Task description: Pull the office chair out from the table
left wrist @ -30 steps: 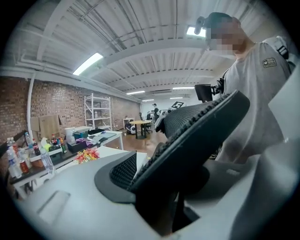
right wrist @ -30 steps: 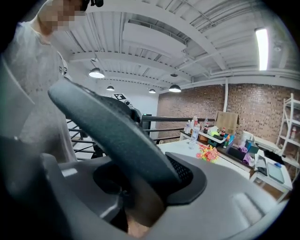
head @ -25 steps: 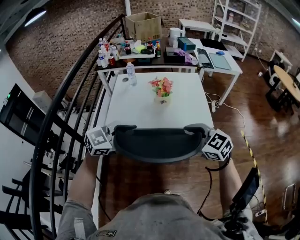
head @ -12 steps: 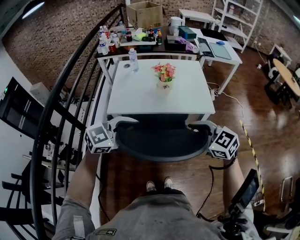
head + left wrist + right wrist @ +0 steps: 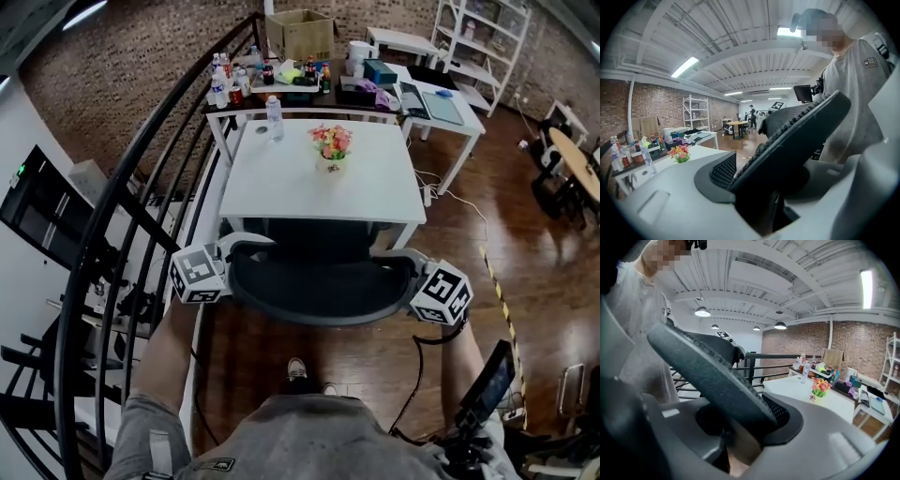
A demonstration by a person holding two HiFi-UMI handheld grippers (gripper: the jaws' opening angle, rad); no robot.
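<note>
Beside the near edge of the white counter (image 5: pixel 281 192), the office chair (image 5: pixel 319 286) stands with its curved black backrest toward the person. The backrest is just clear of that edge, and the dark seat seems to reach back under it, so the chair looks only partly drawn out.

At the backrest's end to the left of the counter's middle, the left gripper (image 5: pixel 232 253) has its grey fingers (image 5: pixel 670 197) pinched on the rim. At the opposite end, the right gripper (image 5: pixel 398 261) has the rim between its fingers (image 5: pixel 834 437), which are closing on it.

As a judgement, the chair is bulky and fairly heavy, but it should roll rather than need lifting, and the polished wood floor in front of the counter ought to let it travel easily. The mesh panel looks soft and would give under pressure, while the moulded rim around it looks stiff. The two outer ends of that rim are the right hold, since an even pull from both keeps the chair from swivelling. The smooth plastic could slip in a loose grip.

On the counter's far half, well away from the chair, stand a small flower pot (image 5: pixel 330 148) and a water bottle (image 5: pixel 275 117).
</note>
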